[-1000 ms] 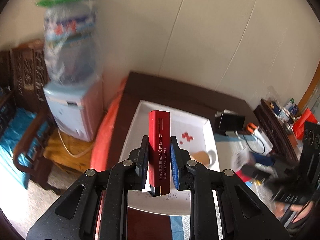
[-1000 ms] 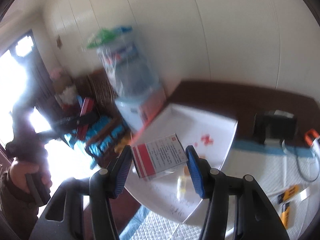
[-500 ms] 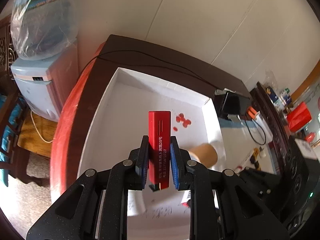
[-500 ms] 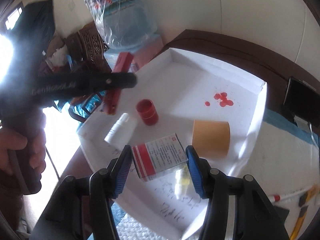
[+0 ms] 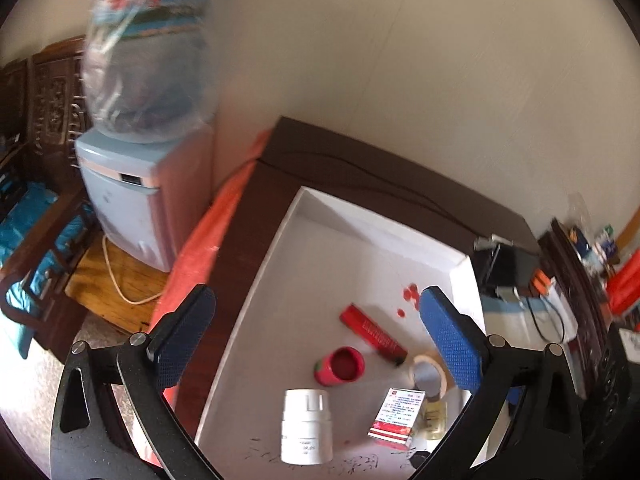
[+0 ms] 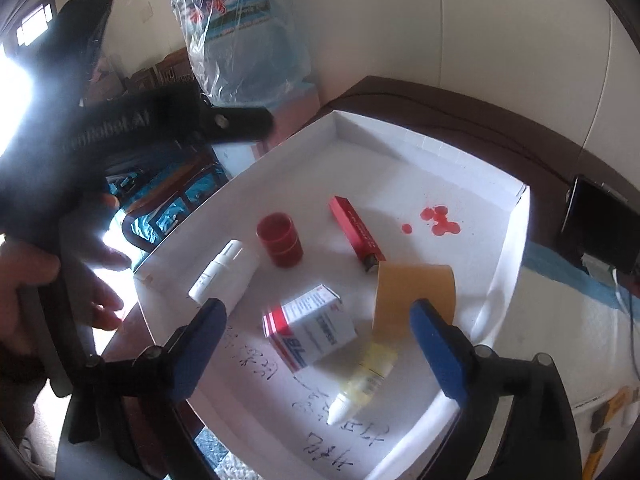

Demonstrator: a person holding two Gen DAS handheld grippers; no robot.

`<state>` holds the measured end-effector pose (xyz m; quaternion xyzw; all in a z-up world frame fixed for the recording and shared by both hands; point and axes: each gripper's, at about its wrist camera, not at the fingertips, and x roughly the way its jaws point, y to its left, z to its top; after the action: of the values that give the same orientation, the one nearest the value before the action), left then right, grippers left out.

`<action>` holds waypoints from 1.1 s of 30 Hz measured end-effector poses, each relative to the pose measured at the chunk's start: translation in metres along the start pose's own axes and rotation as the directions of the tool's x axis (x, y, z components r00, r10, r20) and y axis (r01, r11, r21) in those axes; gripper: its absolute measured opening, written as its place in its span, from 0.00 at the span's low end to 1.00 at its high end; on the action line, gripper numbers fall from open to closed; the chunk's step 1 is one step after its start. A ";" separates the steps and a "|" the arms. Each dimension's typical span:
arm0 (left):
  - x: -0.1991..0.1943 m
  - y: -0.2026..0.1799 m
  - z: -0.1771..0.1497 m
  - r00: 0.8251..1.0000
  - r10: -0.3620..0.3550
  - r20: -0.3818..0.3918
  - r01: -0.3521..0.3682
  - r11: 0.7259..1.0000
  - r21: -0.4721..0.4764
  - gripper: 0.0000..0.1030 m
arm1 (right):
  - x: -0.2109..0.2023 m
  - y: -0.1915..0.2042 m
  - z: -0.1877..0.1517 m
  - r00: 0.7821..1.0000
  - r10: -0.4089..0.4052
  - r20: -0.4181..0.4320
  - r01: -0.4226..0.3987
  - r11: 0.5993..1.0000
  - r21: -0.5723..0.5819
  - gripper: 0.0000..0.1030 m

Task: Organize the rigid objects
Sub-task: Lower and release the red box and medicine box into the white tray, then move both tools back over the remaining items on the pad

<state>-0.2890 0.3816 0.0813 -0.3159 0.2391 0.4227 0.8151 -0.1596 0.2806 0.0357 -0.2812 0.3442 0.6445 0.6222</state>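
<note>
In white tray [image 6: 400,152]: red bar [image 6: 356,232] lies flat mid-floor, lower end touching tan tape roll [image 6: 414,292]. Red cup [image 6: 280,240] just beside bar, white bottle [image 6: 224,276] near left wall. Red-and-white box [image 6: 310,328] toward front, small yellow dropper bottle [image 6: 366,380] beside it. Left gripper [image 5: 316,336] spread wide, holding nothing. Right gripper [image 6: 316,348] likewise gaping, empty, hovering over box. Water dispenser [image 5: 136,216] stands beyond table.

Both wrist views down onto white tray [image 5: 280,236]
</note>
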 end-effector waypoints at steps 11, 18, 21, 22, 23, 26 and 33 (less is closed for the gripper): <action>-0.055 -0.007 0.001 0.996 0.008 0.086 -0.008 1.000 0.000 1.00 | -0.042 0.022 -0.002 0.997 -0.033 0.070 0.035 0.999 -0.028 0.91; -0.097 -0.027 0.002 0.988 -0.011 0.153 0.004 0.999 0.046 1.00 | -0.078 0.034 -0.012 0.989 -0.055 0.138 0.058 0.998 -0.015 0.91; -0.114 -0.040 0.000 0.984 -0.025 0.177 0.012 0.997 0.073 1.00 | -0.093 0.034 -0.015 0.983 -0.067 0.171 0.068 0.998 0.003 0.91; -0.119 -0.045 -0.001 0.983 -0.029 0.182 0.014 0.997 0.081 1.00 | -0.097 0.034 -0.016 0.981 -0.071 0.180 0.071 0.997 0.007 0.91; -0.124 -0.050 -0.002 0.982 -0.034 0.186 0.017 0.996 0.089 1.00 | -0.103 0.033 -0.018 0.979 -0.075 0.191 0.074 0.997 0.013 0.91; -0.138 -0.064 -0.007 0.978 -0.041 0.203 0.017 0.993 0.118 1.00 | -0.114 0.034 -0.022 0.974 -0.077 0.213 0.074 0.997 0.024 0.91; -0.157 -0.085 -0.024 0.980 -0.076 0.185 0.054 0.991 0.124 1.00 | -0.130 0.019 -0.040 0.969 -0.090 0.228 0.067 0.992 0.106 0.91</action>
<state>-0.3036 0.2423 0.1947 -0.2327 0.1746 0.4091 0.8649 -0.1725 0.1701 0.1156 -0.1866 0.2887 0.6303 0.6961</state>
